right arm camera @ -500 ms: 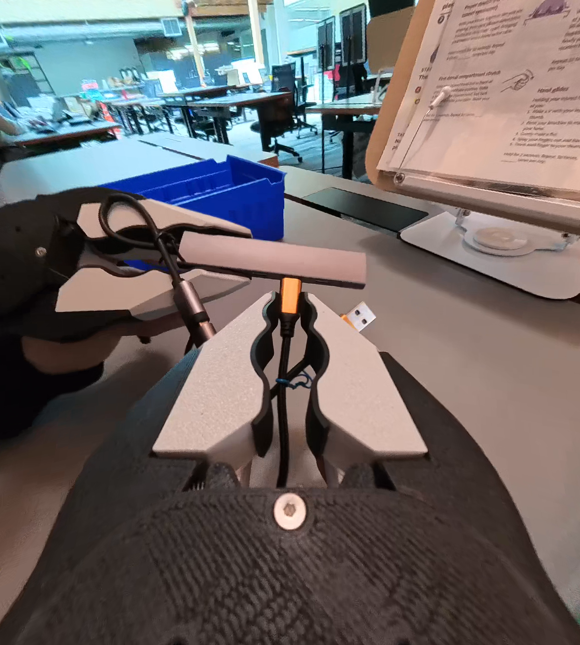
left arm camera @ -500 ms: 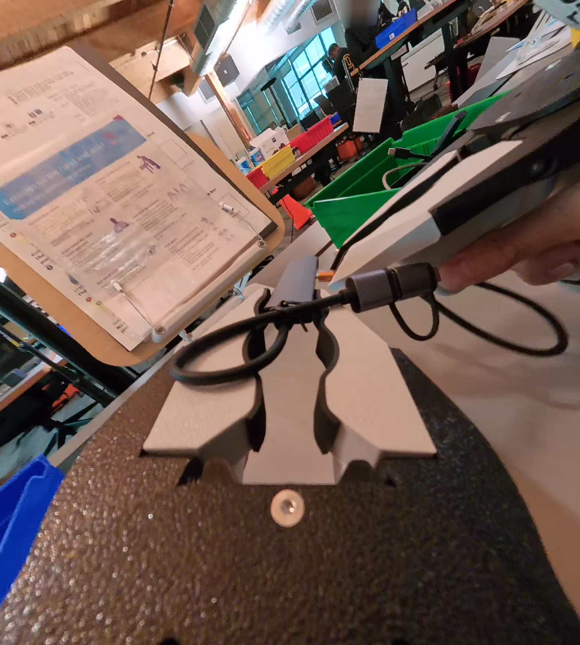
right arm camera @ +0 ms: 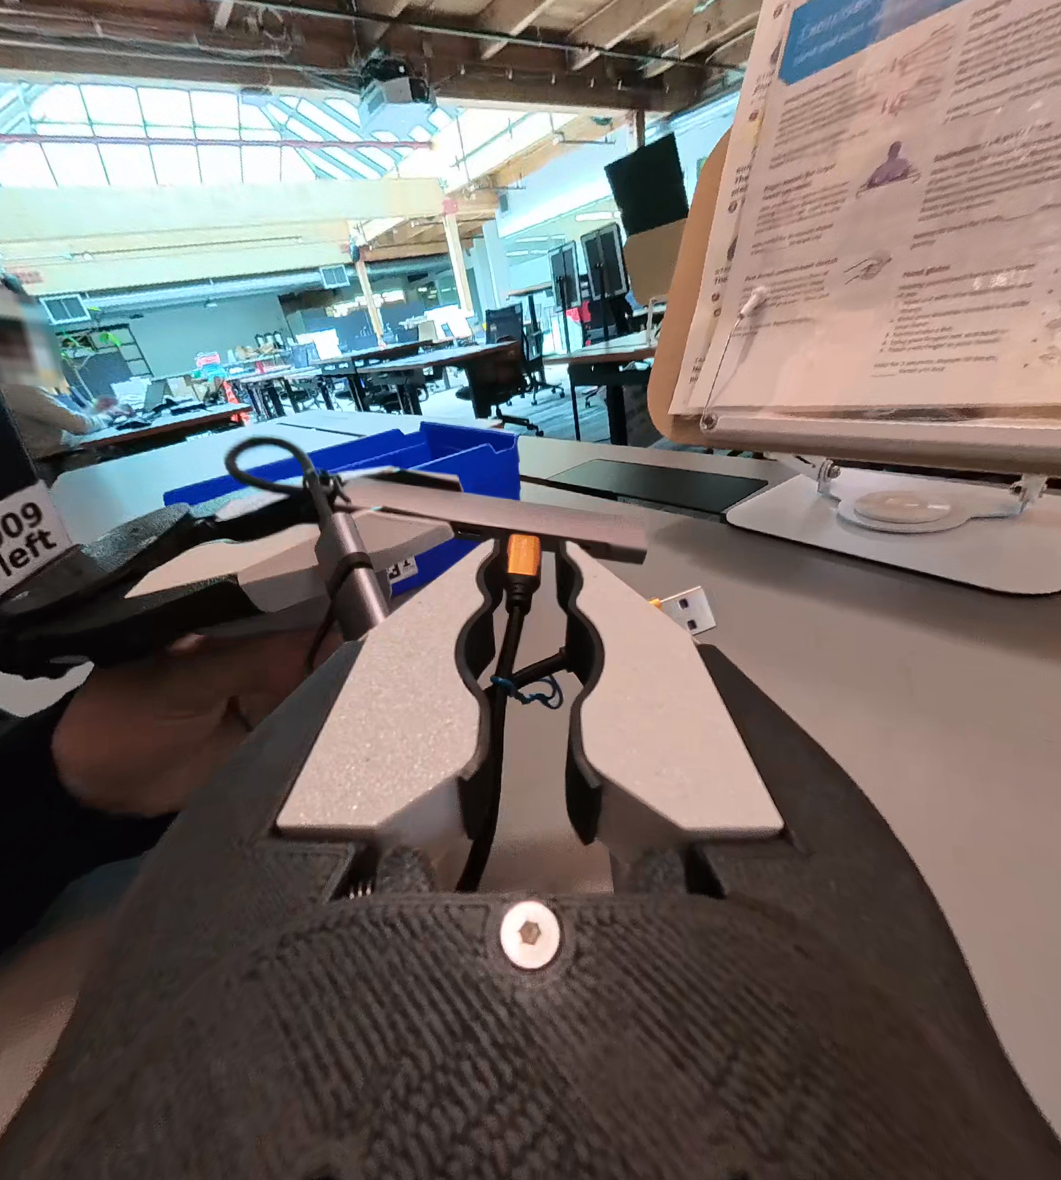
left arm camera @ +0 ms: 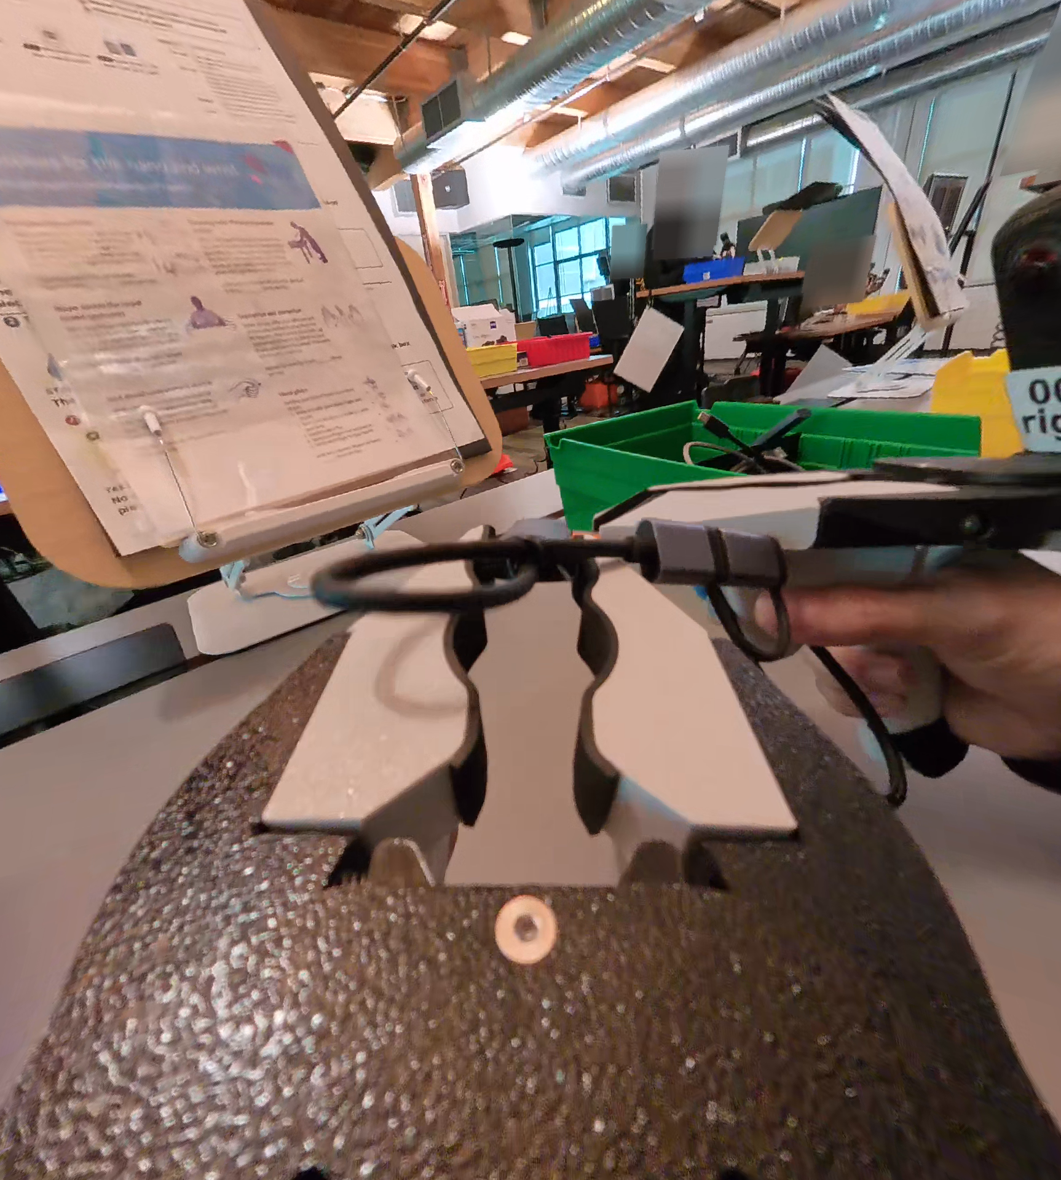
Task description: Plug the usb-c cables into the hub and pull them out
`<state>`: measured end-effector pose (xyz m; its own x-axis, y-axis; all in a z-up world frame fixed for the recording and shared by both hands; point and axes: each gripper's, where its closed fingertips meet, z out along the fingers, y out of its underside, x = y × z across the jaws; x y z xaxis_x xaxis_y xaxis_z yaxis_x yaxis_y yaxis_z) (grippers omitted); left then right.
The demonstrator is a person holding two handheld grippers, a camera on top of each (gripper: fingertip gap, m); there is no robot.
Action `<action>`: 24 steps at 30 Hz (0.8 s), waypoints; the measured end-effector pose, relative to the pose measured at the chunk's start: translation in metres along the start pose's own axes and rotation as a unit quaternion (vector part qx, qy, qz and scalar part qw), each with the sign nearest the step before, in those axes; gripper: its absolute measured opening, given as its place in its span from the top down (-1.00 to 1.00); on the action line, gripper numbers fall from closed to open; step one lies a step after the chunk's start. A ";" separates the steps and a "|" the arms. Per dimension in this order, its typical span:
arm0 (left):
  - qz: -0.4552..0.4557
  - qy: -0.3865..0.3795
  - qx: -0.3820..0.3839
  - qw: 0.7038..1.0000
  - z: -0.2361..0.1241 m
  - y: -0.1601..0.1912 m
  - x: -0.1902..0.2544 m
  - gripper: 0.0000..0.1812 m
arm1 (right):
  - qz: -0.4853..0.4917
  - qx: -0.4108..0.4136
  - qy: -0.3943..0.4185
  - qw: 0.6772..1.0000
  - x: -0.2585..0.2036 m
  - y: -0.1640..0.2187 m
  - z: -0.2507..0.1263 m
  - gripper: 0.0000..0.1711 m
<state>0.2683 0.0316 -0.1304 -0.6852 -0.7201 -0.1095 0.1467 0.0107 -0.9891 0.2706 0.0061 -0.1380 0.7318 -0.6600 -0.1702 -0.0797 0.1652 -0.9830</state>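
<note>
1. A large open workshop stretches behind the action, with exposed timber beams, silver ducting, skylights, and rows of dark desks and office chairs.
2. The pale grey surface carries a tilted document stand holding printed sheets, a blue bin and a green bin with loose cables inside.
3. The left gripper is pinching one end of the slim grey hub, holding it level above the surface; the hub's own short black lead loops back over the gripper, its grey connector hanging free.
4. The right gripper is pressed together on the orange usb-c plug, whose tip meets the hub's underside edge; whether it is fully seated cannot be told.
5. The plug's black cable runs back between the fingers, tied with a blue twist tie.
6. A silver USB-A plug lies on the surface just beyond the right gripper.
</note>
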 end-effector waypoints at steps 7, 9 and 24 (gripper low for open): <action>0.011 0.003 -0.003 1.000 -0.001 0.000 -0.001 0.76 | -0.001 -0.014 -0.006 1.000 -0.003 0.009 0.004 0.84; 0.029 0.001 -0.006 1.000 -0.002 0.000 -0.001 0.76 | -0.001 -0.026 -0.006 1.000 -0.003 0.014 0.006 0.82; -0.018 0.027 0.017 0.999 -0.004 -0.003 -0.002 0.76 | 0.018 0.015 -0.012 1.000 -0.009 0.006 0.007 0.86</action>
<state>0.2659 0.0361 -0.1273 -0.7281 -0.6809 -0.0792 0.1445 -0.0395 -0.9887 0.2678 0.0179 -0.1415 0.7444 -0.6361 -0.2032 -0.0861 0.2102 -0.9739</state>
